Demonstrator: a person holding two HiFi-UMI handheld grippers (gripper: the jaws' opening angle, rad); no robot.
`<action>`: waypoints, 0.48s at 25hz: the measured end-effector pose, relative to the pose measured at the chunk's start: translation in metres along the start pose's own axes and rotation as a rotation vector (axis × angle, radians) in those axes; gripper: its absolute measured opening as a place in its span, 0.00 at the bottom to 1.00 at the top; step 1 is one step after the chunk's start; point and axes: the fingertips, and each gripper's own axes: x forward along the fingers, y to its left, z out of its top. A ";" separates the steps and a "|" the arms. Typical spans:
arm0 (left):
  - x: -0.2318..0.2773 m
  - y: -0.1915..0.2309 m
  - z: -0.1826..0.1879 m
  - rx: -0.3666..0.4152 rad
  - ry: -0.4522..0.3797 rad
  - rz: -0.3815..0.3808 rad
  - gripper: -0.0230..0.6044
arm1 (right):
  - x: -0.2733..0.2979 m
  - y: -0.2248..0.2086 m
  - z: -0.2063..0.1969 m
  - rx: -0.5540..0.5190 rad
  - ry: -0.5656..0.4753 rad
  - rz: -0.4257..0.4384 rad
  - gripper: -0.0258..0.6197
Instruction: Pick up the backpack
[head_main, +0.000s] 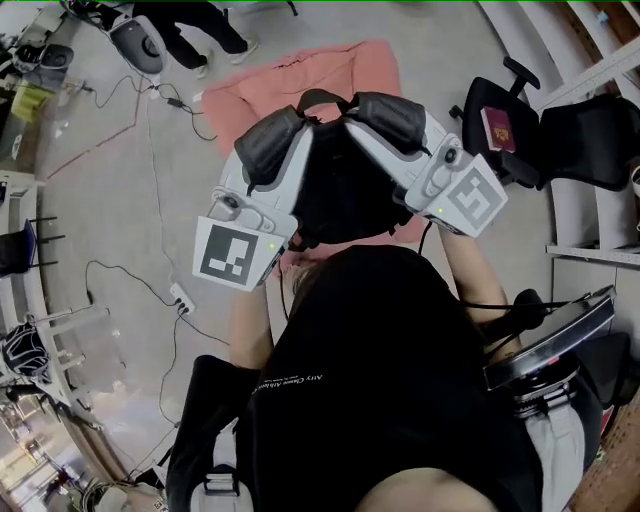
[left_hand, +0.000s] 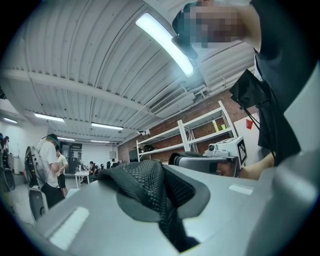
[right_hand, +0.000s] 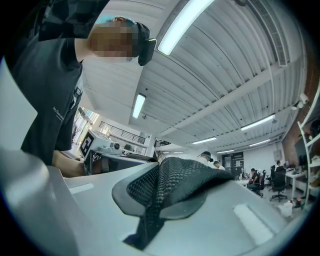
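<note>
The black backpack (head_main: 345, 195) hangs in front of the person, lifted off the floor between both grippers. My left gripper (head_main: 268, 140) is shut on a black mesh shoulder strap (left_hand: 150, 185), which bunches over its grey jaws. My right gripper (head_main: 388, 115) is shut on the other mesh strap (right_hand: 172, 187) in the same way. The backpack's top handle loop (head_main: 320, 97) sticks up between the two grippers. Both grippers point roughly level, angled towards each other. Most of the pack's body is hidden behind the grippers and the person's black shirt.
A pink cloth (head_main: 300, 85) lies on the floor beyond the backpack. A black office chair (head_main: 560, 140) with a red booklet (head_main: 497, 127) stands at the right. Cables and a power strip (head_main: 182, 297) cross the floor at the left. Another person's legs (head_main: 195, 35) show at the top.
</note>
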 end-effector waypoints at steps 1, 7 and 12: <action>-0.001 0.000 -0.001 0.000 0.003 0.006 0.07 | 0.001 0.000 -0.001 -0.005 -0.004 0.001 0.09; -0.002 0.001 -0.003 0.011 0.007 0.041 0.07 | 0.003 0.001 -0.001 -0.017 -0.015 0.024 0.09; -0.002 -0.001 -0.003 0.001 0.015 0.029 0.07 | 0.003 0.003 0.000 -0.001 -0.005 -0.002 0.09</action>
